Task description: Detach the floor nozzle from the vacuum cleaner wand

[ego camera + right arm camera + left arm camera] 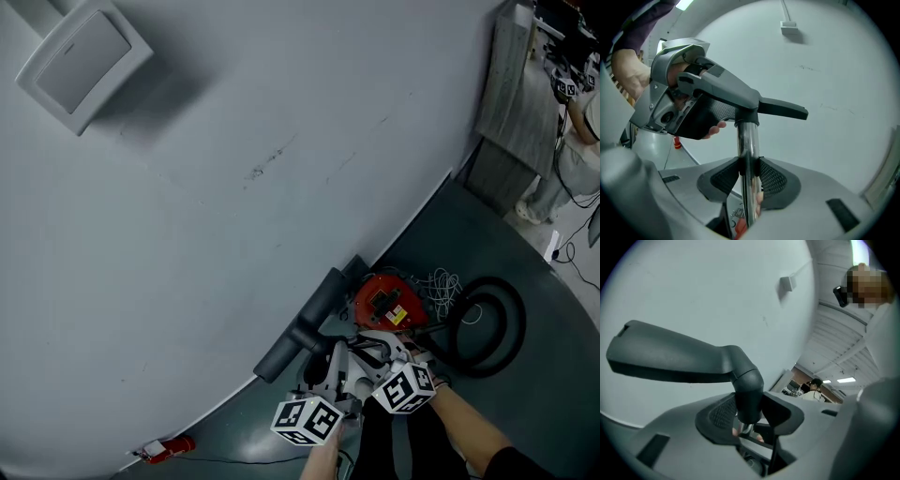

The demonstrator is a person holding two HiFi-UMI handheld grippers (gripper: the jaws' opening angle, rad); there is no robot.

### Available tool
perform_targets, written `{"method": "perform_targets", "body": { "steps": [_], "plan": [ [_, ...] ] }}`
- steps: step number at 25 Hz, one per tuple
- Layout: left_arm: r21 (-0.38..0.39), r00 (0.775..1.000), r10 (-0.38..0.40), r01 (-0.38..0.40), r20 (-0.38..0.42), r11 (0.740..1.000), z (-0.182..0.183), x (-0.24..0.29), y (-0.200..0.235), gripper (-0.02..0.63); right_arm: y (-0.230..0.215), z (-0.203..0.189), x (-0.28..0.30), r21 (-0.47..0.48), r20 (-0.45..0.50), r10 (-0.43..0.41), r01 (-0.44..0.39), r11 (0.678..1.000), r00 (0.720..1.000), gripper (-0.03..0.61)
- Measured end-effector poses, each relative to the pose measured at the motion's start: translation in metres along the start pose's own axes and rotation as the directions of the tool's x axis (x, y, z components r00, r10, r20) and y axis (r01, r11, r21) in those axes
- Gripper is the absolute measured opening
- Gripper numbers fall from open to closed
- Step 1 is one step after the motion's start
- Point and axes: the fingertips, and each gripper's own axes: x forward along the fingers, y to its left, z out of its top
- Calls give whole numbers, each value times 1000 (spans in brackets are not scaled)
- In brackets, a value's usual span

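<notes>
The dark grey floor nozzle [298, 330] lies against the foot of the wall, with its neck joined to the chrome wand [747, 154]. My left gripper [750, 411] is shut on the nozzle's neck [748, 392], and the nozzle's flat head [670, 357] runs off to the left above the jaws. My right gripper [749, 180] is shut on the wand just below that joint. In the right gripper view the left gripper clamps the neck from the left, and the nozzle head [783, 108] points right. Nozzle and wand are still joined.
The red vacuum body [384, 302], a black hose loop [489, 326] and a coil of white cable [442, 284] lie on the dark floor beside my hands. A white box [82, 58] hangs on the wall. A small red object [171, 448] sits at the wall's foot, and a person [574, 141] stands by a wooden cabinet [516, 84].
</notes>
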Motion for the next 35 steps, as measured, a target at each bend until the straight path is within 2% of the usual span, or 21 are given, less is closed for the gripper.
{"method": "perform_targets", "body": {
  "steps": [1,2,3,4,6,8,10,12,14,15,17,18,19,20,23,24,27,30,35],
  "plan": [
    [96,1000,15,-15,-2,995,1,-1,-3,169,0,0,0,-1,0,0,0,1000,1000,144],
    [198,1000,31,-30,-1,980,1,-1,-7,169,-1,1,0,-2,0,0,0,1000,1000,143],
    [264,999,38,-37,1,964,0,-2,-11,170,-1,1,0,-2,1,-1,1,1000,1000,143],
    [276,999,34,-34,2,960,0,-2,-13,169,-2,0,-1,-2,1,-1,1,1000,1000,143],
    [189,1000,12,-14,11,982,0,-1,-10,170,-2,0,-1,-4,1,3,-3,1000,1000,143],
    [16,999,-21,21,31,1000,0,-2,-2,169,0,1,-2,-4,4,11,-11,1000,1000,143],
    [-122,997,-52,59,58,991,0,-3,2,169,1,1,-3,-4,6,16,-16,1000,1000,143],
    [-175,995,-66,79,78,981,1,-3,4,169,2,1,-3,-5,7,17,-17,1000,1000,144],
    [-154,995,-64,76,82,985,1,-4,3,169,3,2,-3,-7,10,18,-18,1000,1000,143],
    [-105,996,-57,64,76,992,2,-5,1,169,3,2,-4,-8,12,19,-19,1000,1000,143],
    [79,998,-32,27,51,996,2,-7,-6,169,3,3,-4,-9,14,18,-18,1000,1000,143],
    [173,999,-20,13,40,985,2,-7,-11,169,2,4,-5,-9,16,16,-16,1000,1000,143],
    [223,999,-14,4,42,975,4,-8,-15,169,1,4,-6,-9,17,13,-13,1000,1000,143],
    [219,998,-12,-2,63,976,10,-10,-14,169,0,3,-7,-8,15,12,-11,1000,1000,143],
    [79,985,-13,-1,170,997,49,-19,0,169,-1,-1,-8,1,12,12,-12,1000,1000,144],
    [77,983,-24,10,181,997,61,-20,2,169,-2,-2,-8,1,10,11,-11,1000,1000,143],
    [132,982,-55,32,178,991,83,-23,-3,169,-1,-4,-5,6,-7,11,-11,1000,1000,144],
    [176,984,-58,28,169,984,88,-28,-8,169,-1,-1,-4,21,-12,26,-25,999,1000,144],
    [197,983,-68,34,168,980,94,-36,-18,169,-2,27,-14,50,36,71,-73,996,997,164]
  ]
}}
